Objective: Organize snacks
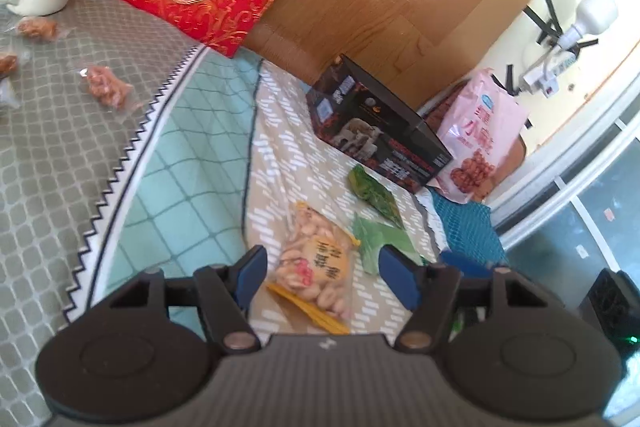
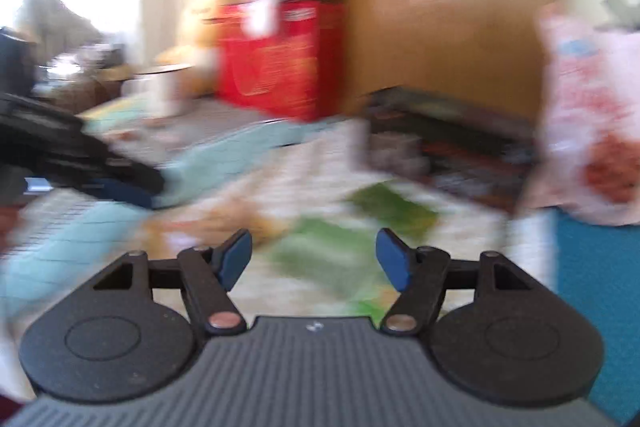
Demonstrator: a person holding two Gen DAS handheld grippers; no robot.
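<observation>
Patterned bedding (image 1: 280, 155) carries the snacks. The peanut packet (image 1: 316, 263) lies between the left gripper (image 1: 322, 273)'s spread jaws, long axis twelve-to-six. The right gripper (image 2: 314, 259) hangs spread, empty.

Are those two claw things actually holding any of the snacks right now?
No. The left gripper is open over the peanut packet; the right gripper is open too, empty.

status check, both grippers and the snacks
Left gripper open over peanut packet. Right gripper open, empty, above green packets. Nothing in the way.
</observation>
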